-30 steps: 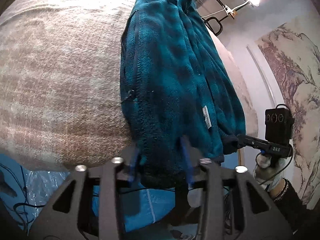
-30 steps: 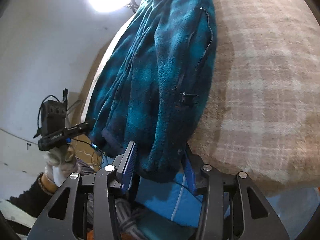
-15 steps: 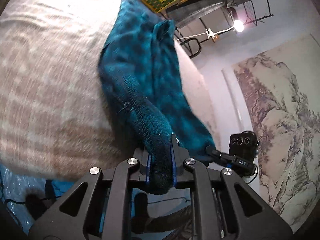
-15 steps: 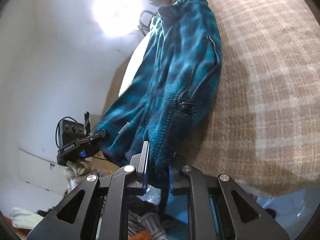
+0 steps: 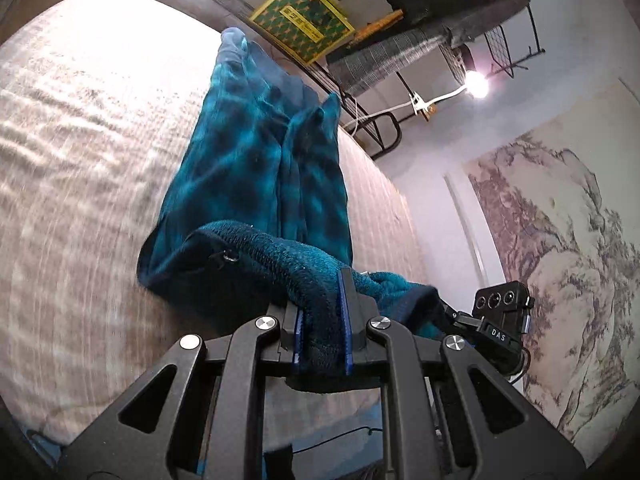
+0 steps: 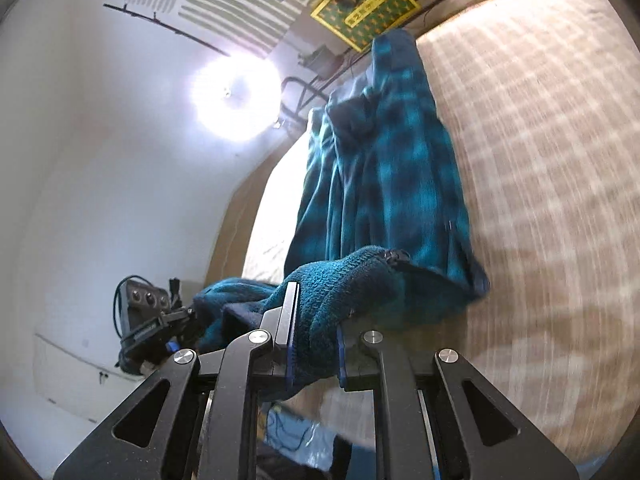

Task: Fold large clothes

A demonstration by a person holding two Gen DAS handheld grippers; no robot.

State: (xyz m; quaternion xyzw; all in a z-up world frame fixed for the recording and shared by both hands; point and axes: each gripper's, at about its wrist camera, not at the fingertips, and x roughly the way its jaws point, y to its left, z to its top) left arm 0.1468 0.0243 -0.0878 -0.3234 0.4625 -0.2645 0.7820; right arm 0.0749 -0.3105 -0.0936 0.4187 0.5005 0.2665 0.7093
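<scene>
Teal plaid fleece jacket (image 5: pixel 276 168) lying lengthwise on the beige checked bed cover (image 5: pixel 80 160), its near hem clamped in both grippers.

The left gripper (image 5: pixel 322 322) has its blue-padded jaws closed on a thick roll of the hem at the jacket's left corner; the right gripper (image 6: pixel 314 334) is pinched on the hem at the other corner, and each shows at the edge of the other's view. The jacket's long axis runs away from the grippers, hem nearest and lifted off the cover, collar at the far end pointing toward the yellow-and-green patterned box (image 5: pixel 302 22). A zipper pull (image 5: pixel 230 256) hangs near the raised hem.
</scene>
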